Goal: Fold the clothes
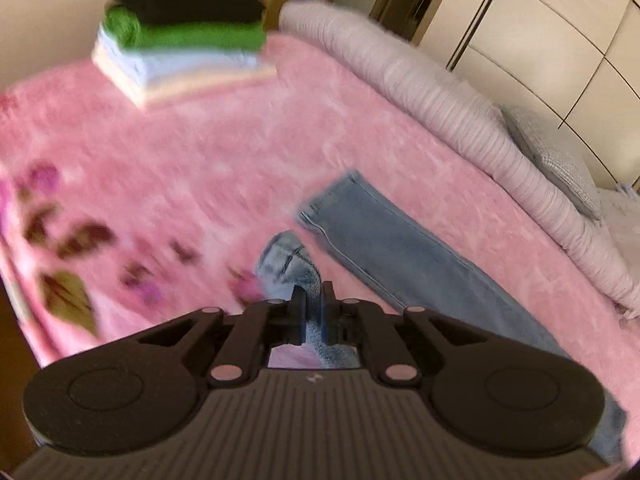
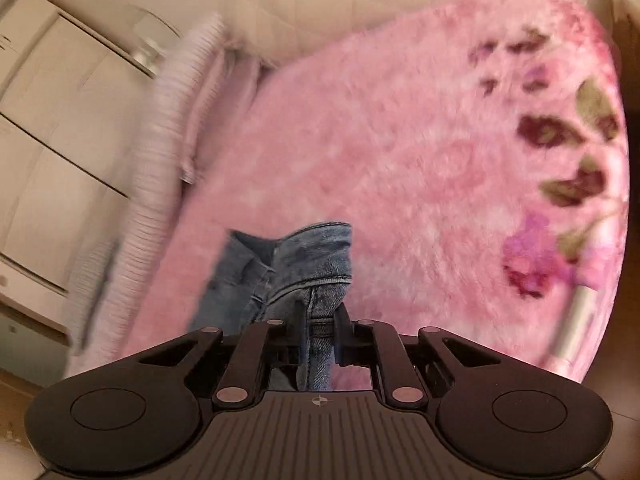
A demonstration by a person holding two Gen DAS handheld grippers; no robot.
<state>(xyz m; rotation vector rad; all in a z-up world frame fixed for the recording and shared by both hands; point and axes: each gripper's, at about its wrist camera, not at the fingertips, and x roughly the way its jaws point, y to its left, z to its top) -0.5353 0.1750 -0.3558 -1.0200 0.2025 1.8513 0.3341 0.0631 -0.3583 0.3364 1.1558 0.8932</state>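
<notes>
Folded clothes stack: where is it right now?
Left wrist view, upper left: the folded stack sits on the pink blanket at the far corner by the wall, well apart from the jeans.

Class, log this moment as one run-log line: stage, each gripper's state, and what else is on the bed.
stage: jeans mid-fold | left gripper: shut on jeans | right gripper: shut on jeans | pink blanket: folded stack

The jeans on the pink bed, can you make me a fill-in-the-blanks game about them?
1. Both grippers, left gripper and right gripper, are shut on the ____.
2. The blanket under the jeans is ____.
3. On the folded stack, the layer right under the black one is ____.

Missing words: jeans; pink; green
</notes>
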